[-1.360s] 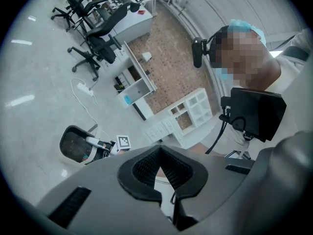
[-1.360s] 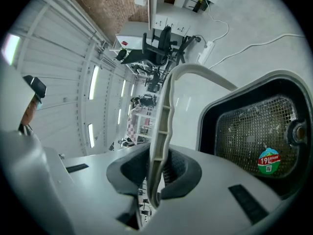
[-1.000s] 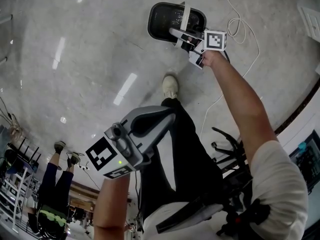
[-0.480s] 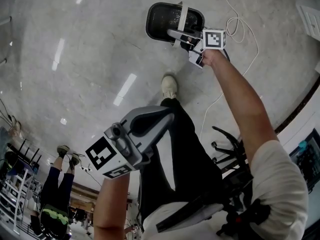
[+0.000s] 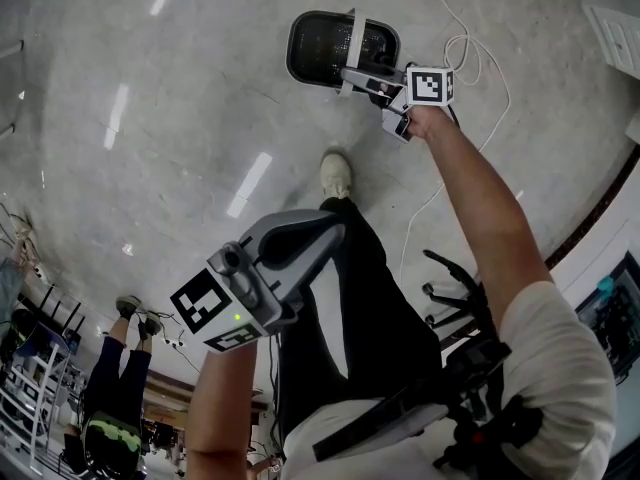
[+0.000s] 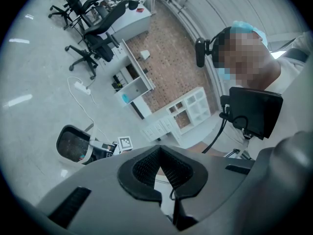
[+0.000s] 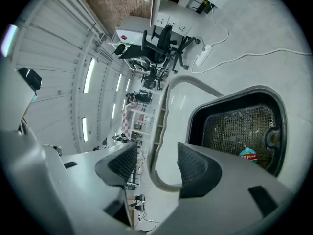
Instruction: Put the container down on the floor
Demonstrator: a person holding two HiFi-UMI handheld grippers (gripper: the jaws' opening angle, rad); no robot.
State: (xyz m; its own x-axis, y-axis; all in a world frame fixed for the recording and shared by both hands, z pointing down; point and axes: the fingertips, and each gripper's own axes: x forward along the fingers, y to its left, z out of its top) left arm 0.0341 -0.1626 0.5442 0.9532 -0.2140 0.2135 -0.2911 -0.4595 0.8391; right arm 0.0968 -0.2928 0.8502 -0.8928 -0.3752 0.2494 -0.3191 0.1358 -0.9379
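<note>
Head view: dark mesh container sits on the floor at 12 o'clock, beyond my shoe
Right gripper view: my right tongs are spread, having just been opening; the container's pale handle stands between the pads, not pinched; basket at 3 o'clock
Left gripper view: my left tongs are pressed together, raised well apart from the container

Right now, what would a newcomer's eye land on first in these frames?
The black mesh container sits on the pale floor at the top of the head view. Its pale handle runs between the jaws of the right gripper, which have just been opening and stand apart, not clamping it. Lower in that view, the left gripper, jaws shut and empty, is held by the person's leg.
</note>
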